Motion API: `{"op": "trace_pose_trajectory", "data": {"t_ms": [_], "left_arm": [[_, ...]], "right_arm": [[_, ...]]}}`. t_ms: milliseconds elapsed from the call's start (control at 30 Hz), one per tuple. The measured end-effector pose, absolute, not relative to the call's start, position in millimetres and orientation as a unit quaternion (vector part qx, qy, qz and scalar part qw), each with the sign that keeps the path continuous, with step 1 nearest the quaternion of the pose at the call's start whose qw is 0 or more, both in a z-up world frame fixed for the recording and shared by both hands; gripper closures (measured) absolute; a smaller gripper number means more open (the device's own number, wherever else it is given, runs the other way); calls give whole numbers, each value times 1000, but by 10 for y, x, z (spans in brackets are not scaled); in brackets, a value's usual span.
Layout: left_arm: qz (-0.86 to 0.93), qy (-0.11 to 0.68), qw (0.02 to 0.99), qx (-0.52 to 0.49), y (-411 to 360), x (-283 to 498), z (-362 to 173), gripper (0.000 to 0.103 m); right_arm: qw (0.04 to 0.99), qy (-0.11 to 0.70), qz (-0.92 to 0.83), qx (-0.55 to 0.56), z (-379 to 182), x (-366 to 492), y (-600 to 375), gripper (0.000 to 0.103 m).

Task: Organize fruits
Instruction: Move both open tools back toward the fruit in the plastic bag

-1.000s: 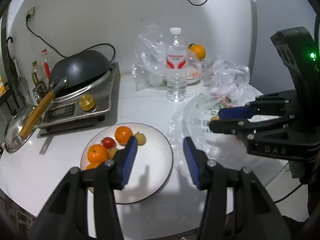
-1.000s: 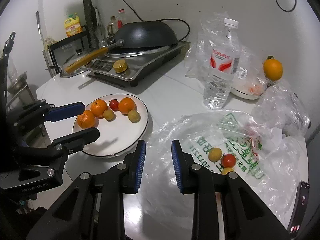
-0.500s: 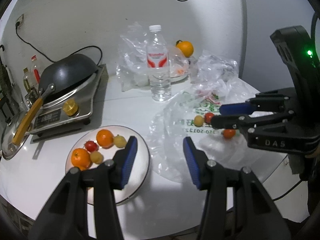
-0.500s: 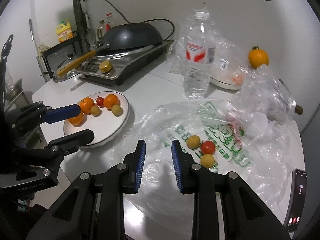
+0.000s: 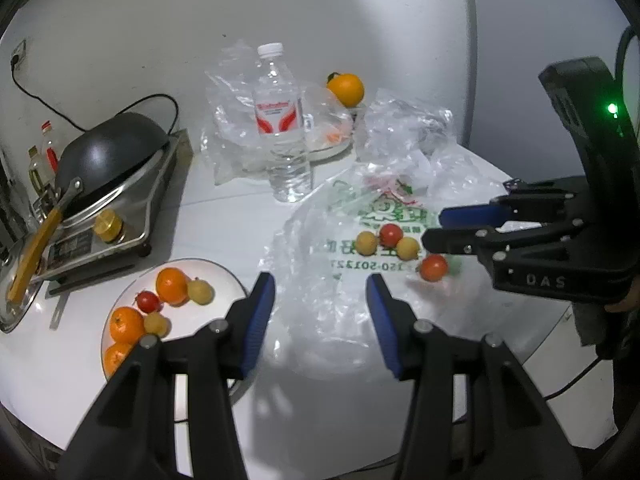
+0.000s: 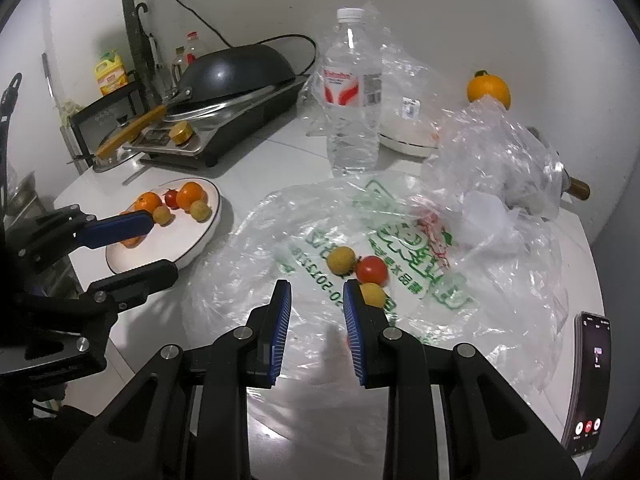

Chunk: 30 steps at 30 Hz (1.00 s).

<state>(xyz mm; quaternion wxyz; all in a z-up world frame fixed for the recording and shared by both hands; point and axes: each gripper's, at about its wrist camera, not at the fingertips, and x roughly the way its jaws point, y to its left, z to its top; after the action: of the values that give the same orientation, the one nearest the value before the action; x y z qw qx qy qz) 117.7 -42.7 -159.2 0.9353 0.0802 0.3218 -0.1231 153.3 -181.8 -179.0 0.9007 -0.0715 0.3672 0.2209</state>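
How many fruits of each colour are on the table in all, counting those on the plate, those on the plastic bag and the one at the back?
Orange fruits: 4
Red fruits: 3
Yellow fruits: 4
Total: 11

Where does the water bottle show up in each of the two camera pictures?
Left wrist view: the water bottle stands upper centre, behind the printed plastic bag and right of the wok.
Right wrist view: the water bottle stands upper centre, again behind the bag and right of the wok.
Shared landmark: the lone orange by the wall, up and to the right of the bottle in both views.
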Motion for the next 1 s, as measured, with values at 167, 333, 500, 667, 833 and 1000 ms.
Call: {"op": "trace_pose_trajectory", "data": {"t_ms": [167,333,500,667,833,1000], "left_arm": [[-124,328,933,79,-493,1217,-1625,54],[-128,336,930,79,-564,1255,-1687,54],[-131,346,926,76,-615,1298,-1757,54],[-135,353,923,74,-653,1329,-1811,54],[-135,359,921,72,-679,1367,-1839,52],[-136,364,919,73,-699,1412,-1871,51]], "right_arm": [[899,374,216,-66,-1863,1584,-1914,75],[896,386,212,-62,-1978,1623,-2002,74],[891,399,211,-56,-2099,1667,-2068,64],[887,408,211,-53,-2191,1705,-2099,64],[882,417,214,-55,-2288,1754,-2089,64],[878,424,216,-60,-2361,1797,-2074,64]]}}
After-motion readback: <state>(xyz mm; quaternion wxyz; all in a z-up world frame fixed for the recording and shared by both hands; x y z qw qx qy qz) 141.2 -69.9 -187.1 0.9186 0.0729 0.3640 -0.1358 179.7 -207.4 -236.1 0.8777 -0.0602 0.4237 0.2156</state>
